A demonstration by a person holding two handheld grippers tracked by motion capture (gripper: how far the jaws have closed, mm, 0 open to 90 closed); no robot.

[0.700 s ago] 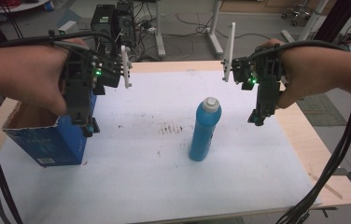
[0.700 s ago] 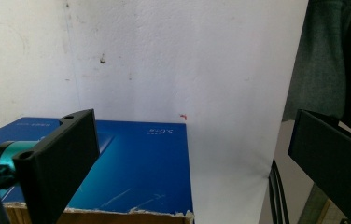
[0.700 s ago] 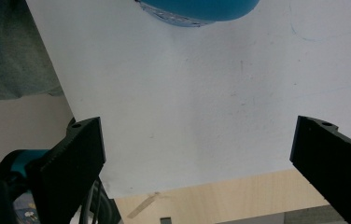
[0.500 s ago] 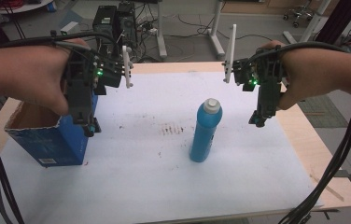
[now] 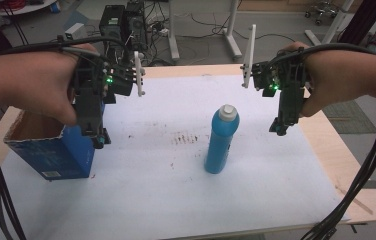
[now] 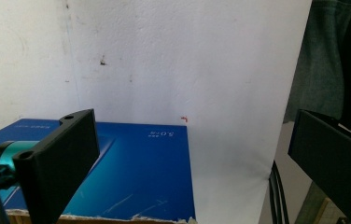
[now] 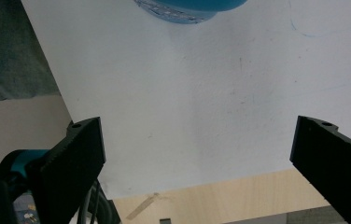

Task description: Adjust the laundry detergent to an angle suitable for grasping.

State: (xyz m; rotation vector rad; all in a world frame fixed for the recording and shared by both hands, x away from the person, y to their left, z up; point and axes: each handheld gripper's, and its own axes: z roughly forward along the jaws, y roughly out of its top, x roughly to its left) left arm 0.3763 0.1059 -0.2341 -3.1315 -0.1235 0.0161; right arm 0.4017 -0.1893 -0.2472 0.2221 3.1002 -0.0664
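Observation:
A blue bottle (image 5: 221, 141) with a white cap stands upright on the white sheet (image 5: 166, 190) near the table's middle. Its base edge (image 7: 190, 9) shows at the top of the right gripper view. A blue cardboard box (image 5: 51, 150) with an open top sits at the left; its blue side (image 6: 136, 172) shows in the left gripper view. My left gripper (image 5: 98, 137) hangs pointing down just right of the box, jaws wide apart and empty (image 6: 192, 158). My right gripper (image 5: 281, 127) hangs right of the bottle, open with nothing between its jaws (image 7: 197, 158).
The wooden table (image 5: 346, 170) shows bare wood along the right edge, with a thin wooden stick (image 5: 356, 200) near the front right corner. Dark smudges (image 5: 186, 137) mark the sheet left of the bottle. Equipment and cables stand on the floor behind the table.

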